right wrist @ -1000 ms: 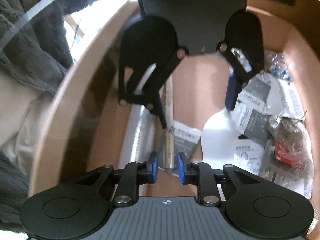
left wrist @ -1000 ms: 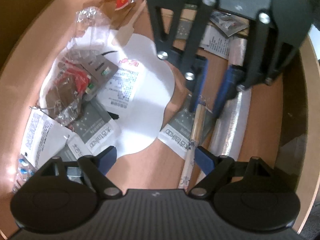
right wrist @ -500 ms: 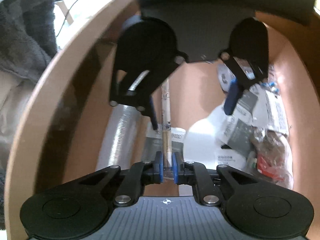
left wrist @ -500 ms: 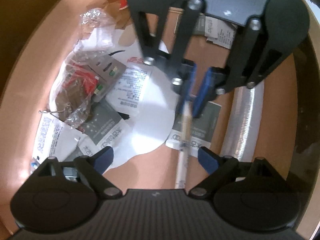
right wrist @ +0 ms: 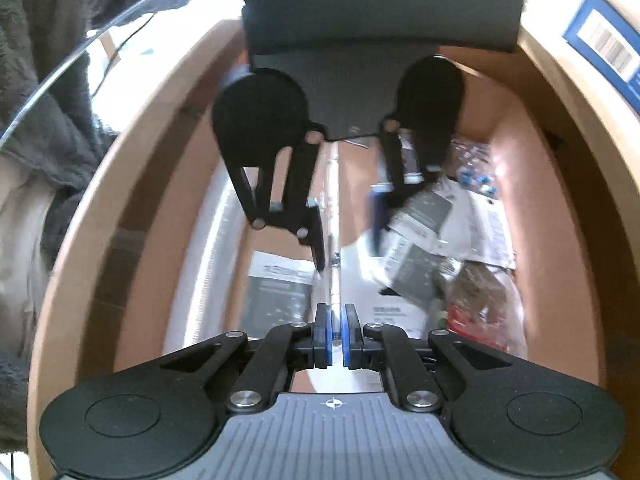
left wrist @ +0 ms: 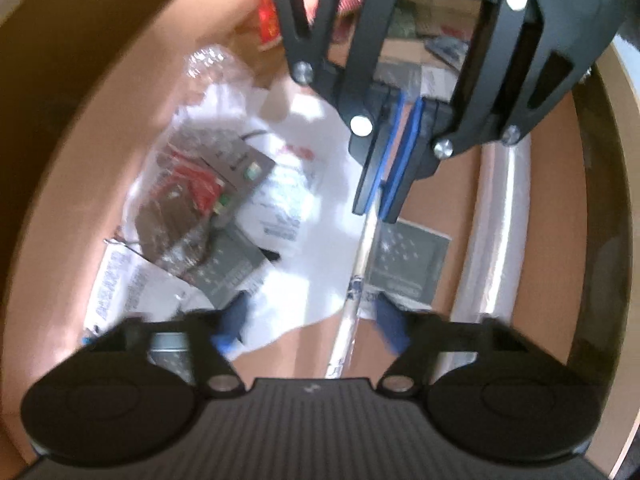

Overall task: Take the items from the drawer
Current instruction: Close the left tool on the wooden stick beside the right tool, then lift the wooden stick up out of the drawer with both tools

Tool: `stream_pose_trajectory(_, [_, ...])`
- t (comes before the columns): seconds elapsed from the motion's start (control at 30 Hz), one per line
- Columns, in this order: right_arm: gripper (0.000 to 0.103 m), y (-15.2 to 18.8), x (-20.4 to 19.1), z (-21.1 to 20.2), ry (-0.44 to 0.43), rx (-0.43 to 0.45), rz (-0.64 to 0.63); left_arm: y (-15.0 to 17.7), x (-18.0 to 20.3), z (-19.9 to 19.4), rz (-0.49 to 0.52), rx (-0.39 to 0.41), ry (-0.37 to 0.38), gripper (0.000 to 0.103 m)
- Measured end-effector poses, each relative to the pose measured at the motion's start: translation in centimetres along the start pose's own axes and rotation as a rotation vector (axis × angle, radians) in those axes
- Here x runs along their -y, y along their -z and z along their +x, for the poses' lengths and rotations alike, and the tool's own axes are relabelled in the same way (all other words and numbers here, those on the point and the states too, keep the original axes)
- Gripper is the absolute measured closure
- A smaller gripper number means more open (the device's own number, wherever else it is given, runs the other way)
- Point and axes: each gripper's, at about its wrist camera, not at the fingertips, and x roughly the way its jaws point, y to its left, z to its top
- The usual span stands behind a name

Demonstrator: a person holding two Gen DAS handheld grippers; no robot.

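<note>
The wrapped chopsticks (right wrist: 334,264) are now clenched by the right tongs (right wrist: 335,334) and raised; the left tongs (left wrist: 310,320), narrowed around them, are released.

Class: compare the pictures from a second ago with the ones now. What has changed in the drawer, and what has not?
The right gripper closed on the wrapped chopsticks and raised that end off the drawer floor. The left gripper has just been closing around the lower end, pads not visibly touching. The packets, white sheet and clear roll lie as before.
</note>
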Motion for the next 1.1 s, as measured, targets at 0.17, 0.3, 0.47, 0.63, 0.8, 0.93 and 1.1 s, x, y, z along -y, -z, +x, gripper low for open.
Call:
stream_pose_trajectory(0.17, [0.098, -0.2, -0.2, -0.6, 0.036, 0.015, -0.009, 0.1, 1.0, -0.6, 0.037, -0.017, -0.029, 0.093])
stream_pose_trajectory(0.3, [0.098, -0.5, -0.7, -0.8, 0.055, 0.007, -0.024, -0.1, 1.4, -1.6, 0.06, -0.004, -0.075, 0.093])
stream_pose_trajectory(0.47, [0.096, -1.2, -1.1, -1.0, 0.082, 0.002, -0.025, -0.8, 1.3, -1.5, 0.079, -0.009, -0.076, 0.093])
stream_pose_trajectory(0.63, [0.095, -2.1, -1.6, -1.9, 0.12, 0.02, -0.021, -0.9, 1.3, -3.7, 0.076, 0.009, -0.092, 0.093])
stream_pose_trajectory(0.8, [0.095, -3.0, -2.1, -4.9, 0.158, 0.079, -0.011, -1.0, 1.9, -6.7, 0.058, 0.009, -0.159, 0.092])
stream_pose_trajectory(0.93, [0.095, -4.0, -3.3, -7.3, 0.192, 0.078, -0.041, -1.0, 2.6, -9.5, 0.036, 0.034, -0.174, 0.092])
stream_pose_trajectory(1.1, [0.095, -4.9, -5.0, -10.4, 0.262, 0.101, -0.059, -1.0, 4.8, -13.1, 0.041, 0.085, -0.232, 0.092])
